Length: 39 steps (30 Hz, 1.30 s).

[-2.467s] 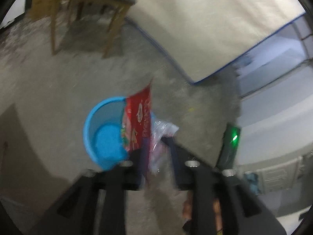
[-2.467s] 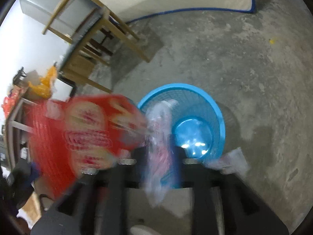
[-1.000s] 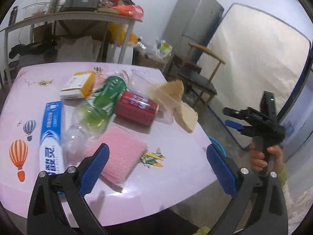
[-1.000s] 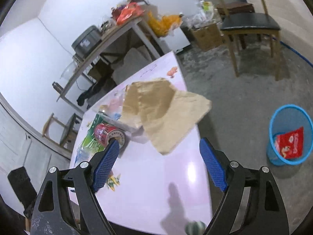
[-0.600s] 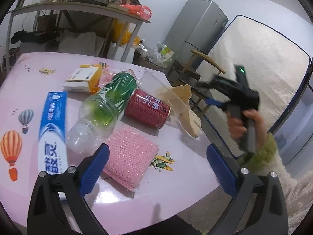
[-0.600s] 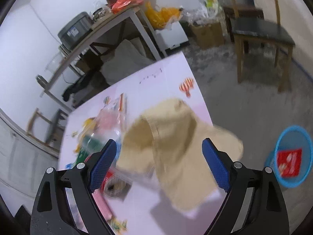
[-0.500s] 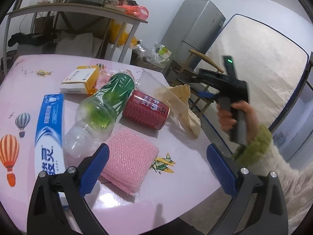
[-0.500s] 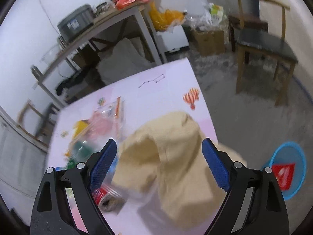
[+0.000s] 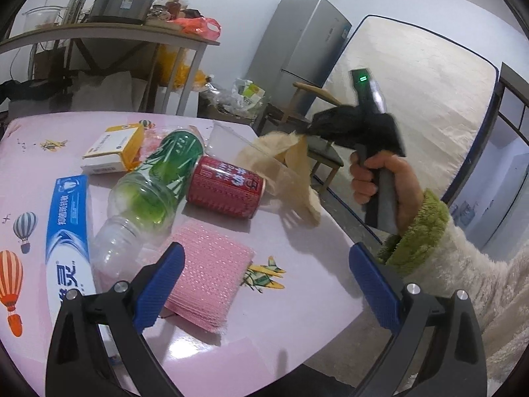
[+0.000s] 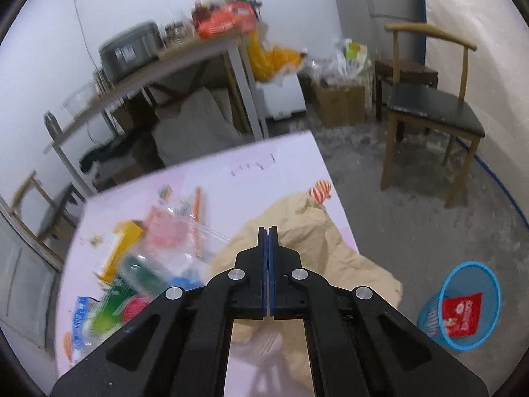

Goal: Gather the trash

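A crumpled brown paper bag (image 9: 291, 172) lies at the far right edge of the pink table (image 9: 297, 314). My right gripper (image 9: 309, 129) is shut on its raised top edge; in the right wrist view the jaws (image 10: 268, 231) meet over the paper (image 10: 307, 241). My left gripper (image 9: 264, 254) hangs open above a pink scouring pad (image 9: 205, 281). A red can (image 9: 224, 187), a green plastic bottle (image 9: 155, 178), a toothpaste box (image 9: 66, 231) and a yellow-white carton (image 9: 115, 147) lie on the table. On the floor stands a blue basket (image 10: 463, 284) with a red wrapper (image 10: 463, 311) inside.
A clear plastic tub (image 9: 224, 142) lies behind the can. A wooden chair (image 10: 429, 109) stands on the concrete floor beyond the table. A fridge (image 9: 297, 39) and a leaning mattress (image 9: 413, 99) are behind, and a cluttered side table (image 10: 198, 56) is against the wall.
The right gripper swung in over the brown paper bag and its jaws went from wide open to shut on the bag's top. The left gripper sank slightly over the table.
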Each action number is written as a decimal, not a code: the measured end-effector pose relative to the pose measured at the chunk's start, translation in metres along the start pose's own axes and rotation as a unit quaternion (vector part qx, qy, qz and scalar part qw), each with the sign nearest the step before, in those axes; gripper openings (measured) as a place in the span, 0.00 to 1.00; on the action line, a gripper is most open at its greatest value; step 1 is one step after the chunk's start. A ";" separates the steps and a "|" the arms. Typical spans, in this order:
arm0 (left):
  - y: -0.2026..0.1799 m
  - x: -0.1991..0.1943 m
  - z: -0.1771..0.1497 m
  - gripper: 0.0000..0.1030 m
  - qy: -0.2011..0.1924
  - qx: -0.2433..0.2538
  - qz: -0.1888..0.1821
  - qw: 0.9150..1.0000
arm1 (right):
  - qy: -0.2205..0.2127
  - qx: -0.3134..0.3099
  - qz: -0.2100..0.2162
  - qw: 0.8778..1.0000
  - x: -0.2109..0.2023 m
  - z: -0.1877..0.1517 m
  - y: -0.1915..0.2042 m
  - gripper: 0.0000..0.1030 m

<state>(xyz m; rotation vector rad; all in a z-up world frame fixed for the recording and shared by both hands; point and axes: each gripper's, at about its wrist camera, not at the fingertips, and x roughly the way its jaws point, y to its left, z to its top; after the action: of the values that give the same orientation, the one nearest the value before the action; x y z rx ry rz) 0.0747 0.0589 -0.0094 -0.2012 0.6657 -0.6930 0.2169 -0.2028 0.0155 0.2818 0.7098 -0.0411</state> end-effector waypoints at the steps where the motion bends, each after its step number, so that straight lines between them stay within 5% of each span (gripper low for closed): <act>1: -0.001 -0.001 -0.001 0.95 -0.003 0.001 -0.002 1.000 | -0.014 0.003 0.006 1.000 -0.015 0.000 -0.001 0.00; 9: -0.012 -0.017 -0.004 0.94 -0.029 0.008 -0.025 0.999 | -0.083 -0.015 0.067 0.994 -0.112 -0.009 0.016 0.00; 15: -0.025 -0.035 -0.001 0.94 -0.054 0.023 -0.067 0.996 | -0.048 -0.023 0.168 0.984 -0.140 -0.027 0.040 0.00; 18: -0.030 -0.041 -0.001 0.94 -0.059 0.025 -0.076 0.995 | -0.014 0.006 0.247 0.969 -0.135 -0.036 0.047 0.00; 23: -0.037 -0.052 -0.003 0.94 -0.066 0.031 -0.073 0.995 | 0.042 0.080 0.367 0.926 -0.114 -0.052 0.045 0.00; 27: -0.037 -0.048 -0.004 0.94 -0.055 0.029 -0.067 0.996 | 0.060 0.101 0.342 0.932 -0.098 -0.063 0.034 0.00; 34: -0.042 -0.006 -0.010 0.83 0.005 0.021 -0.072 0.997 | 0.085 0.060 0.183 0.978 -0.080 -0.097 0.008 0.00; 39: -0.055 0.020 -0.016 0.78 0.042 0.048 -0.082 0.995 | 0.099 0.047 0.153 0.982 -0.080 -0.110 -0.004 0.00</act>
<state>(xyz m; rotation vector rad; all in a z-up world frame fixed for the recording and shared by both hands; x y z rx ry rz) 0.0471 0.0052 -0.0112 -0.1392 0.6988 -0.8922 0.0853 -0.1821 -0.0130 0.4874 0.8563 0.2493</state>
